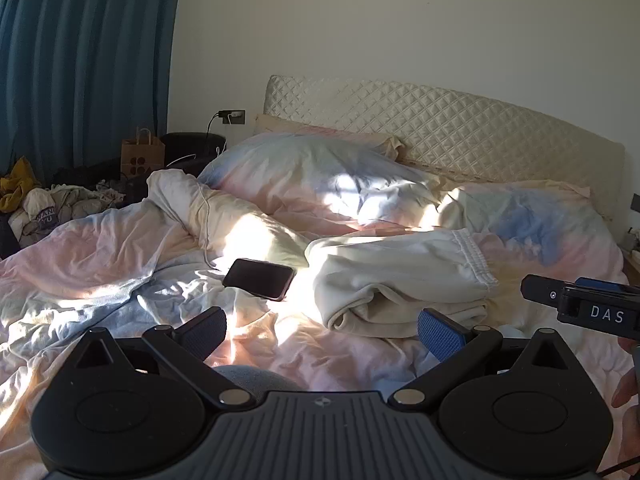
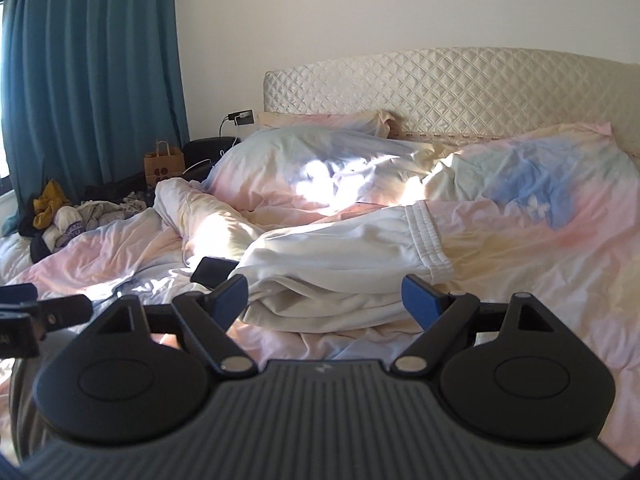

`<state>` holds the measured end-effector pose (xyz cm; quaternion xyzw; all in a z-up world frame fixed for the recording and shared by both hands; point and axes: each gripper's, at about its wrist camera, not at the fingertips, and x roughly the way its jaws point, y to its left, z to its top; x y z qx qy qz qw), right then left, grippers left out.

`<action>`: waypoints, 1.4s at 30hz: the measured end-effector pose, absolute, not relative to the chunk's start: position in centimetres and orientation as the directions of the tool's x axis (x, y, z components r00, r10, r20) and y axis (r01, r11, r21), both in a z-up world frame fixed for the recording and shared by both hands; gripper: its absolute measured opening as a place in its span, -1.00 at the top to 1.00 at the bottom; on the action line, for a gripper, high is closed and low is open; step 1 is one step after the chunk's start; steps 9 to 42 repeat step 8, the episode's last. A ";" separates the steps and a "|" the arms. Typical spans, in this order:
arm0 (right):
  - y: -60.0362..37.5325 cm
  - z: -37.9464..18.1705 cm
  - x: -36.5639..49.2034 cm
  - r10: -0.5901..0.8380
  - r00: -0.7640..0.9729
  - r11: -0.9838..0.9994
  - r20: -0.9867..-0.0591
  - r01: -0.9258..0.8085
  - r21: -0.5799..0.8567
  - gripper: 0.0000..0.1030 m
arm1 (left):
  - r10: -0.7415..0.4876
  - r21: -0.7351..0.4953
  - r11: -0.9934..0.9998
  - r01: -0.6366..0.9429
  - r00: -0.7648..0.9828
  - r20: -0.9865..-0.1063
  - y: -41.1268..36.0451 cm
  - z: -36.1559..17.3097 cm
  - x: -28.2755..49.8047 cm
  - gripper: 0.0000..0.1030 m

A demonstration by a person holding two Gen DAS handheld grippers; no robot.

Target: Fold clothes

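Note:
A cream-white pair of sweatpants (image 1: 400, 276) lies folded in a bundle on the bed, its elastic waistband toward the right; it also shows in the right wrist view (image 2: 340, 264). My left gripper (image 1: 322, 332) is open and empty, held just in front of the bundle's near left edge. My right gripper (image 2: 324, 300) is open and empty, its fingers either side of the bundle's near edge, not touching it. The right gripper also shows at the right edge of the left wrist view (image 1: 580, 300).
A black phone (image 1: 259, 278) with a white cable lies on the rumpled pastel duvet (image 1: 100, 256) left of the pants. Pillows (image 1: 320, 176) and a quilted headboard (image 1: 440, 128) are behind. A clothes pile (image 1: 44, 204), paper bag (image 1: 142, 156) and blue curtain (image 1: 80, 60) stand at left.

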<state>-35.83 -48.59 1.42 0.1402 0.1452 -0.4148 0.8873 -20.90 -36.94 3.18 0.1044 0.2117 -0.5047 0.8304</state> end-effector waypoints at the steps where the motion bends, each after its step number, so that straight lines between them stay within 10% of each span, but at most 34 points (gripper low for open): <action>1: -48.4 1.4 -35.5 -0.695 0.611 0.618 -0.379 0.777 0.121 -0.66 | -0.792 -0.040 0.472 0.881 0.403 -0.457 -36.8 3.2 -20.7 -0.99; 42: -48.5 1.4 -34.5 -0.694 0.583 0.610 -0.421 0.788 0.087 -0.66 | -0.783 -0.055 0.491 0.869 0.413 -0.465 -36.7 3.3 -19.5 -0.99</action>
